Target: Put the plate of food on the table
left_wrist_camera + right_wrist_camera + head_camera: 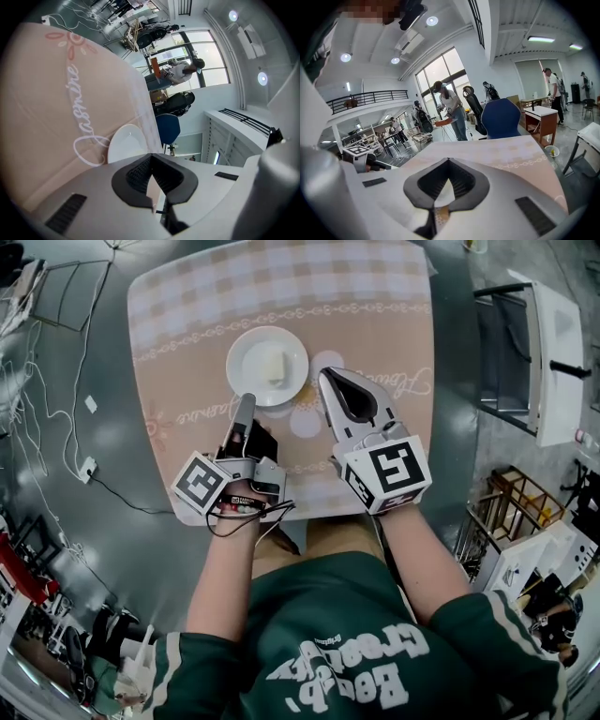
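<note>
blue chair (pixel 501 118): beside wooden desk (pixel 540 116) | white cables (pixel 42 427): on grey floor (pixel 141 549) | white cabinet (pixel 555 352): at right

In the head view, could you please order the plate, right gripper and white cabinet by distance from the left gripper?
1. Plate, just ahead of the left gripper.
2. Right gripper, to its right.
3. White cabinet, far right.

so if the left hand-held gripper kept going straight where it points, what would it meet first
Probably the near rim of the white plate, just ahead of the left hand-held gripper; depth is hard to judge.
</note>
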`<state>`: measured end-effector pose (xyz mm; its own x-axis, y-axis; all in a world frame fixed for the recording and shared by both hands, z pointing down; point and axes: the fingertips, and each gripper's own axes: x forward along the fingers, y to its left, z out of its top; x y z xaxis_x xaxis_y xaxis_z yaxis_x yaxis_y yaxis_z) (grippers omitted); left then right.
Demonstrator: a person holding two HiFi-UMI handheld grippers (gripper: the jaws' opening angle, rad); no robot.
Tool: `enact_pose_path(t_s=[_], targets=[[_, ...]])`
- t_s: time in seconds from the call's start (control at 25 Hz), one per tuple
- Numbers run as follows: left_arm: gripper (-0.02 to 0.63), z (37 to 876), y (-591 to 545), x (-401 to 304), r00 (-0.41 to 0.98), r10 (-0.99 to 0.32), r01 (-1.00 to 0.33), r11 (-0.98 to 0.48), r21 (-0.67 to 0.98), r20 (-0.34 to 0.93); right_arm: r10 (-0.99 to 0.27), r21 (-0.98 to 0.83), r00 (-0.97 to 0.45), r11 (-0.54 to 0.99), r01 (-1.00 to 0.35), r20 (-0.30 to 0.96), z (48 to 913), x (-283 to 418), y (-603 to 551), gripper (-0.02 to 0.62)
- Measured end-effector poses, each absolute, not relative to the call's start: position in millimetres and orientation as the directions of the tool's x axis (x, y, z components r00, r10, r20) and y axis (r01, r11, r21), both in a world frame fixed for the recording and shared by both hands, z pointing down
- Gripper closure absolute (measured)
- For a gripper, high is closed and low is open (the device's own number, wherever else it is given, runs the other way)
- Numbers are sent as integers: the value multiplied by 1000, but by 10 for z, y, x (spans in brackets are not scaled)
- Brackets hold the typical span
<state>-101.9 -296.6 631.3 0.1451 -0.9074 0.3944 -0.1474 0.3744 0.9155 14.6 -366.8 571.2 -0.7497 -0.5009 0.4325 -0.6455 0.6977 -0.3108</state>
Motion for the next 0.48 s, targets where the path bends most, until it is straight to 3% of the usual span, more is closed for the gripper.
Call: enact_pose_path(t_s=[0.48], targets=[[597, 6270, -2882, -1141, 140, -929, -95, 331, 939, 342, -509, -300, -752, 704, -644, 419, 5616, 13, -3609, 580]])
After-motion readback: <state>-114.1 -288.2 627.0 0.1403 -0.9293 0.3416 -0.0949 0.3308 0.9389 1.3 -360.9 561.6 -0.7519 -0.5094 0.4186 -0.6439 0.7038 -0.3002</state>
